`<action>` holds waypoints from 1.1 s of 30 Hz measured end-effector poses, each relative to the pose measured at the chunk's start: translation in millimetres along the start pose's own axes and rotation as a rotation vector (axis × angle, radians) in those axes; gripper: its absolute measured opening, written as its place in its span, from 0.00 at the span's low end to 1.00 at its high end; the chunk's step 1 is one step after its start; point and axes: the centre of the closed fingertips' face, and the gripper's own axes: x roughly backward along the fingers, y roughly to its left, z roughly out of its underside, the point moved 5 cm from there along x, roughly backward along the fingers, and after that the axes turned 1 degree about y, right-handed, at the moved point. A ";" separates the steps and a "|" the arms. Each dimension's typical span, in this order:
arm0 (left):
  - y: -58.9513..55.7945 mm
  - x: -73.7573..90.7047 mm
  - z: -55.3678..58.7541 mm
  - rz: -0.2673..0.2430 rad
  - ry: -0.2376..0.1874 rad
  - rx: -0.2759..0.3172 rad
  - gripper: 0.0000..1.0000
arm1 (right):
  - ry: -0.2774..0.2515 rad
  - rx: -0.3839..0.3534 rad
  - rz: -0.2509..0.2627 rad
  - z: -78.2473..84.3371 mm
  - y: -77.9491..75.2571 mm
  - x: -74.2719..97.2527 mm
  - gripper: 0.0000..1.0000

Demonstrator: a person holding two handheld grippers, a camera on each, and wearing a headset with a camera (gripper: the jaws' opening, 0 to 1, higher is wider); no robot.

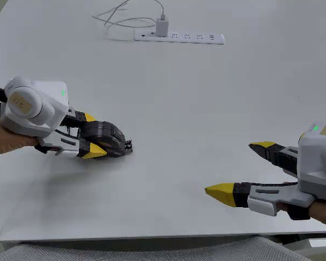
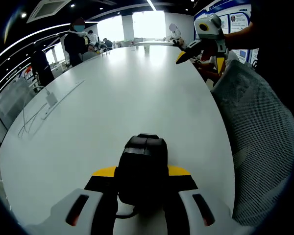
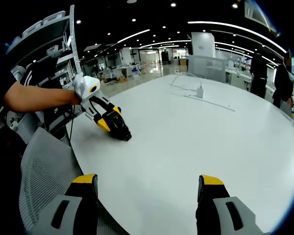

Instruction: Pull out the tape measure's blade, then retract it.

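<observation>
Nearest, low on the right of the head view, the right gripper (image 1: 229, 167) hovers above the white tabletop (image 1: 195, 98), its yellow-tipped jaws spread wide with nothing between them. Well apart from it on the left, the left gripper (image 1: 93, 136) is closed around the chunky black plastic tape measure (image 1: 107, 138), which rests on the table with its case clamped between the two jaws. Toward the far side lies a white power strip (image 1: 179, 37) with a white charger (image 1: 162, 26) plugged in.

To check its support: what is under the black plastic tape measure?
The flat white table lies under the black plastic tape measure, clamped by the left gripper. The contact itself is hidden.
</observation>
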 end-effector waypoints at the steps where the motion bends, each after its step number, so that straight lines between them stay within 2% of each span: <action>1: -0.1 0.0 0.1 0.001 -0.002 0.001 0.30 | 0.000 0.001 -0.002 -0.3 0.0 -0.6 0.82; 6: -0.3 -0.1 0.3 0.004 -0.005 -0.007 0.30 | 0.006 0.013 -0.017 -0.6 0.7 -3.9 0.80; 9: -0.6 -0.1 0.2 0.007 -0.003 -0.010 0.30 | -0.006 0.050 -0.026 -2.4 0.5 -6.8 0.75; 12: -0.6 -0.1 0.3 0.008 -0.005 -0.009 0.30 | -0.005 0.038 -0.055 -2.9 0.3 -13.1 0.68; 14: -0.9 -0.1 0.3 0.011 -0.004 -0.007 0.30 | -0.011 0.041 -0.067 -4.6 -0.2 -17.2 0.67; 25: 0.5 -0.7 0.0 0.026 0.004 -0.014 0.30 | 0.009 0.156 -0.146 -21.1 1.9 -41.7 0.58; 33: 1.2 -0.3 0.9 0.023 0.008 -0.014 0.30 | 0.036 0.244 -0.205 -32.3 4.5 -68.6 0.51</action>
